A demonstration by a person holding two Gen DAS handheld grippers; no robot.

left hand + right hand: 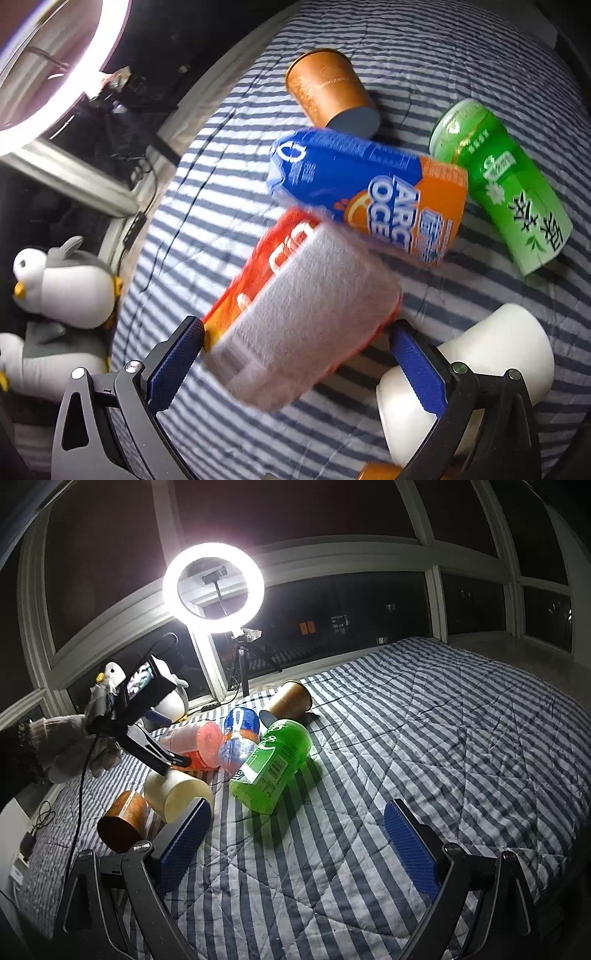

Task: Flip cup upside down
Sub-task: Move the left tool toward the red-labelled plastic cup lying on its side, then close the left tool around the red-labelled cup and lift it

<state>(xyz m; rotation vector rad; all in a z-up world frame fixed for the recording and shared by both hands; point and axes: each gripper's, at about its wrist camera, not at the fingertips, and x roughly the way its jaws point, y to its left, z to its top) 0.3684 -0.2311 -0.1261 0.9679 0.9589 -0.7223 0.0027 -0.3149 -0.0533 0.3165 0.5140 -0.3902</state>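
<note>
Several cups lie on their sides on the striped quilt (443, 738). A red-orange cup (306, 314) with a grey label lies between the fingers of my left gripper (299, 328). It is blurred while the fingers are sharp, and the pads flank it without a clear press. In the right wrist view the left gripper (177, 762) reaches down at that red cup (201, 744), held by a gloved hand (66, 746). My right gripper (299, 805) stands open over bare quilt, with nothing between its pads.
A blue-orange cup (369, 192), a green cup (509, 184), a copper cup (328, 88) and a white cup (480, 354) crowd around the red one. A brown cup (123, 823) lies nearest. A penguin plush (62, 284) and a ring light (214, 587) stand by the window.
</note>
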